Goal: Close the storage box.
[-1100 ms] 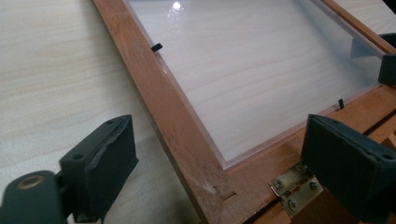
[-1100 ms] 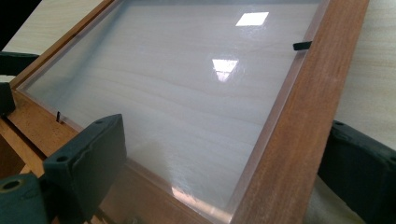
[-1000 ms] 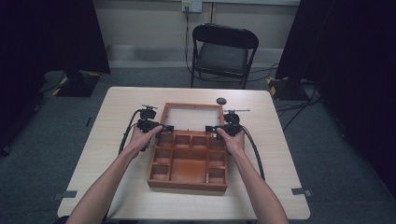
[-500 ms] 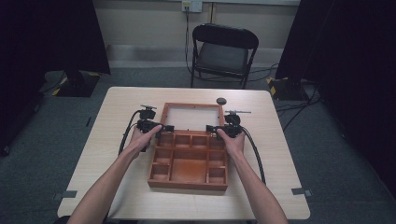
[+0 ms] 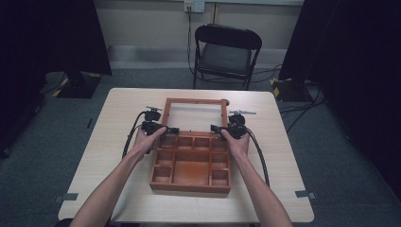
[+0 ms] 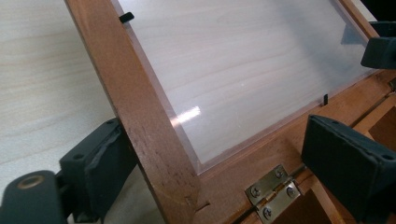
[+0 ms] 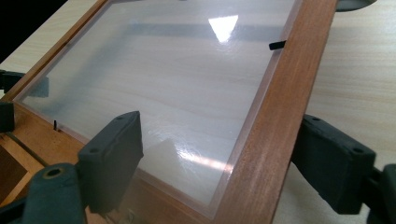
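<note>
Surface: a pale wood-grain table (image 5: 118, 156), bare round the jaws, with rounded corners.
Room: grey floor; a black folding chair (image 5: 226, 52) stands beyond the table's far edge; dark curtains hang at both sides.
Box: a brown wooden box (image 5: 191, 163) with small compartments lies between the two hands, its long axis running from the person's side toward the chair.
Lid: the lid (image 5: 194, 116) is swung back on brass hinges (image 6: 271, 191) and lies beyond the jaws, reaching toward the chair; its clear pane (image 7: 154, 79) shows the table grain through it.
Left gripper: the left gripper (image 5: 166, 130) straddles the lid's left rail (image 6: 140, 116) near the hinge corner, one jaw outside the rail, the other over the hinge side; the jaws stand wide and have just been opening, with the rail between them and a gap on the inner side.
Right gripper: the right gripper (image 5: 218, 128) straddles the lid's right rail (image 7: 280, 116), one jaw over the pane, one outside; its jaws have just been closing, and a gap shows on the pane side.
</note>
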A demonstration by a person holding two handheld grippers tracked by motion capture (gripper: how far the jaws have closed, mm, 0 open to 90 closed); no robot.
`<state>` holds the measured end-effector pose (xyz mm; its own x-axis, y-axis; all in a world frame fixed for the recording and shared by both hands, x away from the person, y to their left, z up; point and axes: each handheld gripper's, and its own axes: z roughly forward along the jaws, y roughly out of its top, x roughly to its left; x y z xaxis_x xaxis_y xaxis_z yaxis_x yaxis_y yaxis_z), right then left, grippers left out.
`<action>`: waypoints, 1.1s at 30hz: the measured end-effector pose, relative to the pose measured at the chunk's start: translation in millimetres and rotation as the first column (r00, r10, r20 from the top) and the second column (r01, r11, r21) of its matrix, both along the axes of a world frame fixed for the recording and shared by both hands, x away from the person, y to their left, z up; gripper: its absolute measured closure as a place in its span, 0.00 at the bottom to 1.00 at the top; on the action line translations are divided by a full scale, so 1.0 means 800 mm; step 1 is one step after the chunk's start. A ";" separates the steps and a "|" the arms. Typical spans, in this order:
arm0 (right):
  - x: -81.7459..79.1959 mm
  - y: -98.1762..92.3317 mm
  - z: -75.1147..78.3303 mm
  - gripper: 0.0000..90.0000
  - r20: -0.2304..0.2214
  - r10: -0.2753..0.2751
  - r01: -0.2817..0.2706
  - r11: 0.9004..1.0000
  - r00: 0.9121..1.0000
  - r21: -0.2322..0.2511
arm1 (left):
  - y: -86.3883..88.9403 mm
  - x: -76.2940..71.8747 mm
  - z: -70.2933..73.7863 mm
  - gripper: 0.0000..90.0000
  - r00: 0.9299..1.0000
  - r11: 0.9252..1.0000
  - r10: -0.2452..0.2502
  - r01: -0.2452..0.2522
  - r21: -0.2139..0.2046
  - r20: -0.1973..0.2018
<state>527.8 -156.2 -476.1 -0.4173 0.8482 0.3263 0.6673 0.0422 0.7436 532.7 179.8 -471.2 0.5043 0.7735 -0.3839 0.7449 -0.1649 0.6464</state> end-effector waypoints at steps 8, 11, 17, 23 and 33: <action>-0.002 -0.002 0.006 0.24 0.013 -0.003 0.003 1.000 1.000 0.012 | 0.007 -0.001 0.006 0.21 1.000 1.000 0.008 -0.008 0.001 0.012; -0.003 -0.003 0.009 0.25 0.015 0.002 -0.002 1.000 1.000 0.022 | 0.008 -0.002 0.008 0.24 0.999 1.000 0.013 -0.013 0.005 0.030; -0.006 -0.007 0.018 0.27 0.037 0.003 -0.005 0.999 0.999 0.049 | 0.011 -0.005 0.015 0.28 0.998 1.000 0.012 -0.012 0.009 0.061; -0.011 -0.013 0.027 0.34 0.064 0.002 -0.007 0.997 0.998 0.081 | 0.018 -0.011 0.023 0.33 0.995 1.000 -0.009 0.009 0.004 0.096; -0.020 -0.012 0.039 0.40 0.101 0.012 -0.018 0.998 0.995 0.066 | 0.025 -0.018 0.030 0.39 0.991 1.000 -0.002 0.002 -0.002 0.132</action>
<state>511.5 -166.0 -444.5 -0.4633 0.8194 0.3376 0.5889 -0.0001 0.8082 518.0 199.6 -446.9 0.5520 0.7718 -0.3157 0.6528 -0.1645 0.7394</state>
